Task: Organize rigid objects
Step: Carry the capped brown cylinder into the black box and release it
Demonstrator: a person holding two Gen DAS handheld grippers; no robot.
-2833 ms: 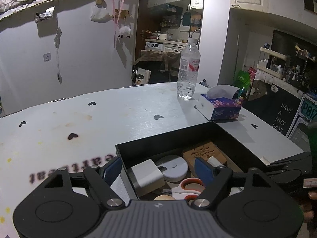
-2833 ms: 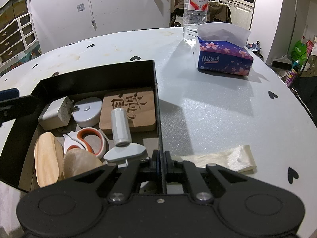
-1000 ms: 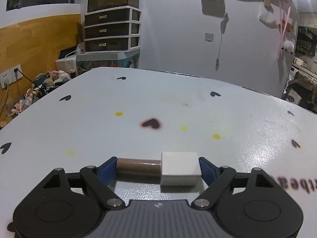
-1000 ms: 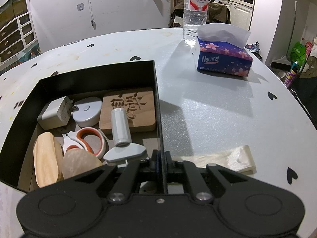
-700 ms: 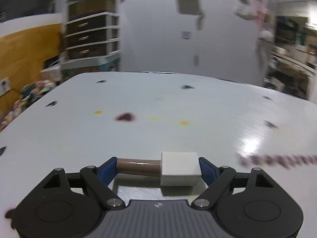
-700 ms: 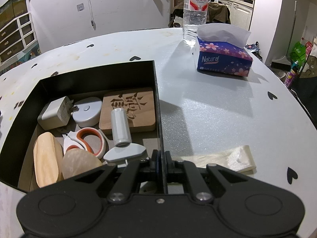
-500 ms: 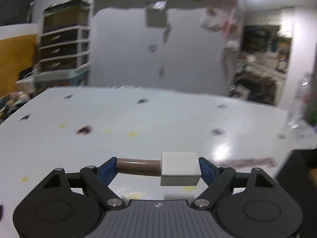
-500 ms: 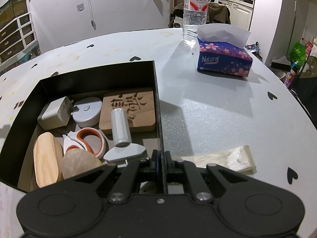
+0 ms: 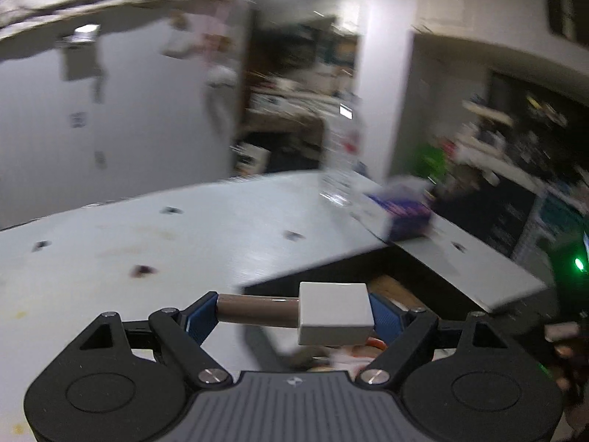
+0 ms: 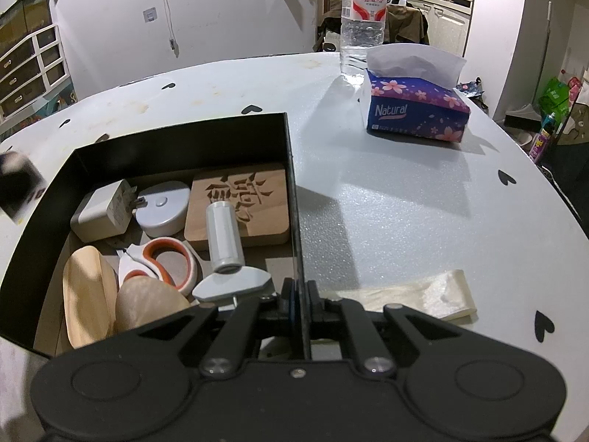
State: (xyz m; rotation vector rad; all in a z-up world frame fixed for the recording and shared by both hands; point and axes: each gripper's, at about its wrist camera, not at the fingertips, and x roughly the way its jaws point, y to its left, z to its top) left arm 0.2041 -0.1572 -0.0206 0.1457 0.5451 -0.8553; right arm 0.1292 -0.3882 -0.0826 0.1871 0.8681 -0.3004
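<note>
Small mallet-like piece, white block head [image 9: 333, 313] on a brown handle [image 9: 257, 309], is clamped lengthwise in the left hand-held gripper [image 9: 294, 313], handle end on one blue pad, block on the other. It hangs above the near corner of the black box [image 9: 331, 272], over the white bench [image 9: 184, 243]; view blurred. Right hand-held gripper [image 10: 299, 304] is clenched on the box's right wall [image 10: 294, 221]. Ahead and left of it, inside the box: silver cylinder [image 10: 224, 237], carved wooden block [image 10: 254, 202], white charger [image 10: 103, 210], grey round case [image 10: 162, 208], orange-white scissors [image 10: 162, 261], wooden oval [image 10: 84, 291]. Ahead right on the bench: tissue box [image 10: 416, 110], water bottle [image 10: 362, 18]. Just right: cream plastic strip [image 10: 423, 294].
</note>
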